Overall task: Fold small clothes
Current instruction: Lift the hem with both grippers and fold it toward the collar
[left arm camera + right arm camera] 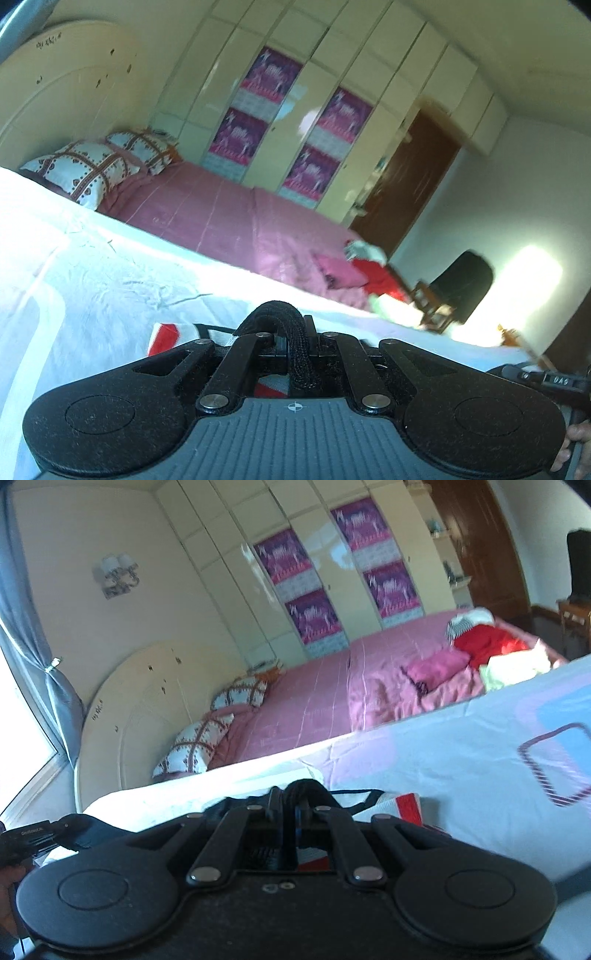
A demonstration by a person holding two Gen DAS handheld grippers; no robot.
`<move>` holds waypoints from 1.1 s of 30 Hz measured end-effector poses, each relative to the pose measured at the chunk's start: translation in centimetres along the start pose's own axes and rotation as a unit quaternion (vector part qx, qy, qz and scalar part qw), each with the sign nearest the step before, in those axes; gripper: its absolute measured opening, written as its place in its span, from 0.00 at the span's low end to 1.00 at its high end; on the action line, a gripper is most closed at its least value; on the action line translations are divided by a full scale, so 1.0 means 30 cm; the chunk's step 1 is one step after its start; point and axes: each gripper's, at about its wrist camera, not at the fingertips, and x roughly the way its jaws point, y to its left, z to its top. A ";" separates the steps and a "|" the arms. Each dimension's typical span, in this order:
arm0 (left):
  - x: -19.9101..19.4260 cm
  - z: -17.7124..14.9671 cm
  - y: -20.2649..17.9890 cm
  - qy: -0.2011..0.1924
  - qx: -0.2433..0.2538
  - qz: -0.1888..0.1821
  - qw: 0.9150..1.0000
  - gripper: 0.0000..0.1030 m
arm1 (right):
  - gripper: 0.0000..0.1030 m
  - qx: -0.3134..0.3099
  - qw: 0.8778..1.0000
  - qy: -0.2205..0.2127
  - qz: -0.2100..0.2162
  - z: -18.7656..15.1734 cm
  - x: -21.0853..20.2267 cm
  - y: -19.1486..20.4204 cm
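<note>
A small garment, white with red patches and black knit trim (166,334), lies on the white sheet (92,277) of the near bed. My left gripper (284,325) is shut on its black knit edge (295,354), which bunches up between the fingers. In the right wrist view the same garment (391,806) shows white and red to the right of my right gripper (295,797), which is shut on its black edge (306,788). Both grippers hold the garment just above the sheet. The other gripper shows at each view's edge (546,380) (33,838).
Beyond the white sheet is a pink bed (221,218) with two patterned pillows (81,170) and a pile of clothes, red and pink (480,642). Behind it stand a cream wardrobe with purple posters (321,122), a brown door (410,184) and a dark chair (461,291).
</note>
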 end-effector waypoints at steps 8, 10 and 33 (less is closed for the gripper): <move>0.290 -0.071 0.117 0.076 -0.060 0.039 0.995 0.17 | 0.40 0.050 0.996 0.068 -0.032 -0.026 0.307 -0.160; 0.251 -0.088 0.099 0.040 -0.055 0.031 0.997 0.46 | 0.85 0.058 0.997 0.025 -0.036 -0.030 0.247 -0.159; 0.248 -0.078 -0.019 0.040 0.132 0.114 0.984 0.06 | 0.06 -0.190 0.974 0.083 -0.094 -0.081 0.357 0.047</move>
